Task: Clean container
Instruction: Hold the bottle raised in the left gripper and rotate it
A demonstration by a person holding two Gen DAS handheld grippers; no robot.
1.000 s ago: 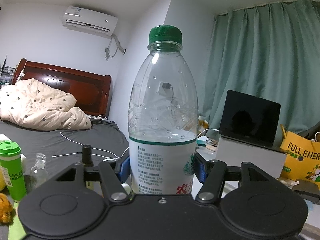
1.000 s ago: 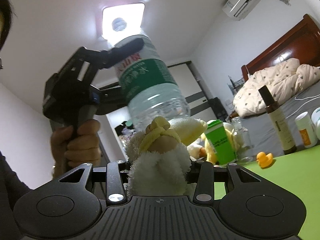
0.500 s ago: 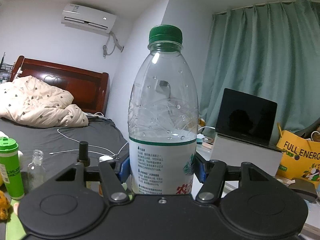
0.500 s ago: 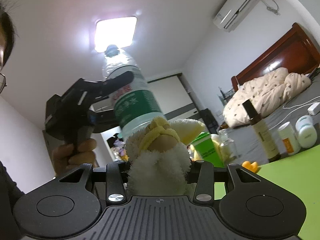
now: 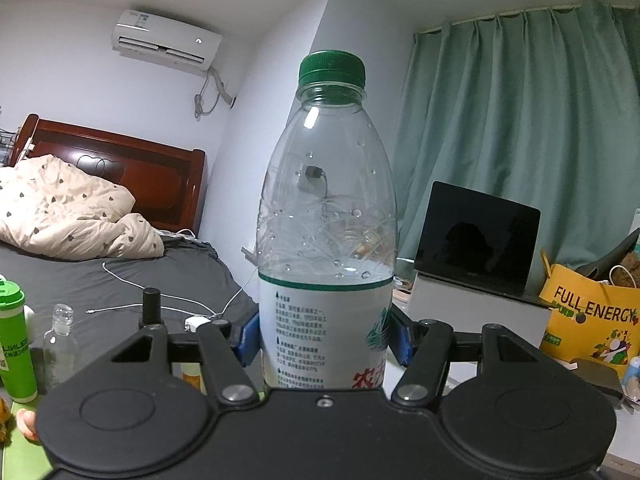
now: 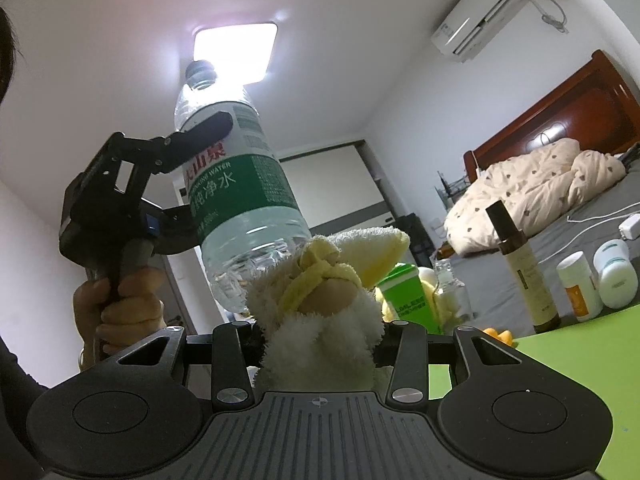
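the left gripper pinches a clear plastic water bottle by its labelled lower half, blue pads pressed against both sides of the white and green label; the bottle stands upright in that view, its green cap on top, droplets clinging inside the clear upper part. seen from the right wrist, the same bottle is held up in the air against the ceiling light, leaning a little, with the person's hand wrapped round the handle of the left gripper below and to the left of the bottle

the right gripper is clamped on a fluffy white and yellow cloth, bunched and tied with a yellow strip; the top of the cloth sits right at the bottle's base, and whether they touch i cannot tell

right of the bottle, on the edge of a green mat, stand a green tumbler, a small clear glass bottle, a tall brown pump bottle and two white jars. farther right of the bottle lies a bed with a cream quilt against a dark wooden headboard, an air conditioner high on the wall above it. in the left wrist view a closed-looking dark laptop screen stands right of the bottle before teal curtains, and a yellow paper bag sits beyond it
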